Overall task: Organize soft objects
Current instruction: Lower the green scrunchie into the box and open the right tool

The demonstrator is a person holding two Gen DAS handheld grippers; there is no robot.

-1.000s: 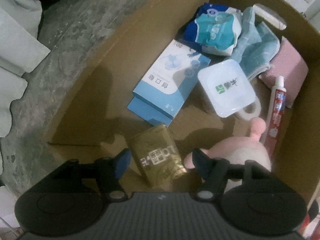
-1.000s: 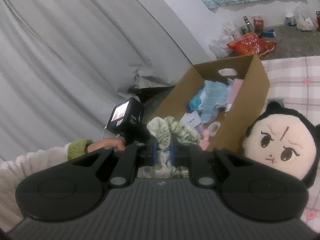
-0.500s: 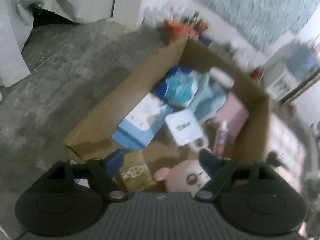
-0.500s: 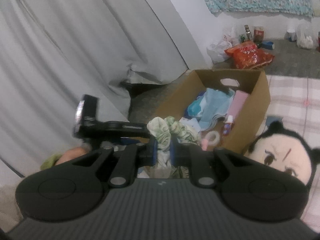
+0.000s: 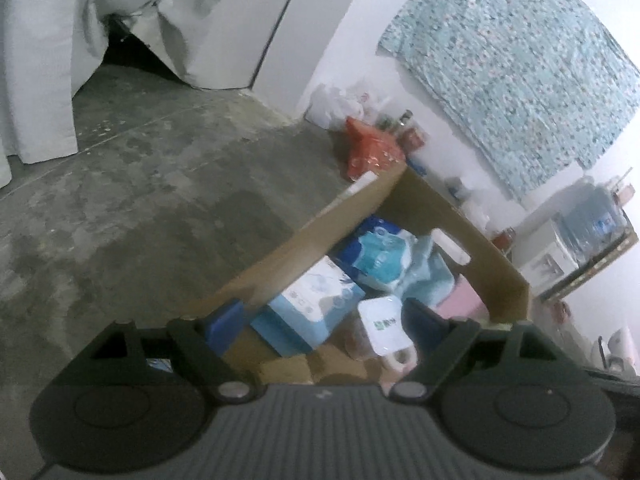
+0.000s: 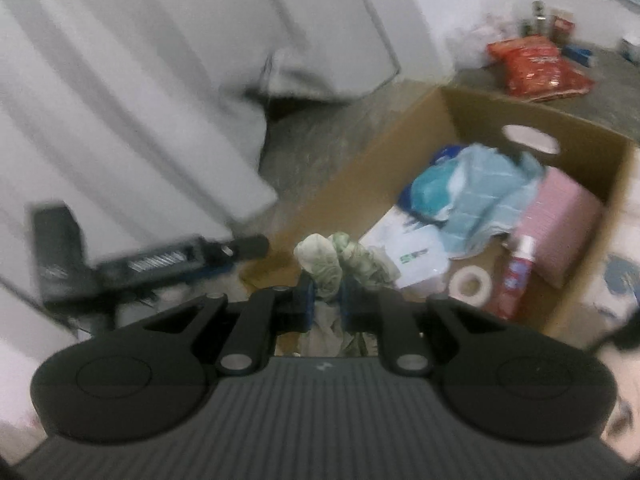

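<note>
A brown cardboard box (image 5: pixel 440 208) stands on the concrete floor, holding a blue-and-white carton (image 5: pixel 308 312), a white lidded tub (image 5: pixel 384 324), blue packets (image 5: pixel 380 252) and a pink pack (image 5: pixel 460 304). My left gripper (image 5: pixel 322 318) hovers open over the box's near end with nothing between its fingers. My right gripper (image 6: pixel 327 292) is shut on a green-and-white scrunchie (image 6: pixel 324 260) and hangs at the near left corner of the box (image 6: pixel 520 112). There a light blue towel (image 6: pixel 480 196), a red tube (image 6: pixel 516 276) and a tape roll (image 6: pixel 470 284) also show. The left gripper (image 6: pixel 140 268) appears blurred at left.
A red snack bag (image 6: pixel 536 68) and small bottles sit against the white wall behind the box. Grey curtain folds (image 6: pixel 120 100) hang at left. A patterned cloth (image 5: pixel 520 60) hangs on the wall, and a shelf with a water jug (image 5: pixel 592 220) stands at far right.
The left gripper's jaws widened and it lifted back out of the box; the gold packet and pink plush dropped out of its view. The right gripper carried the scrunchie closer to the box.
</note>
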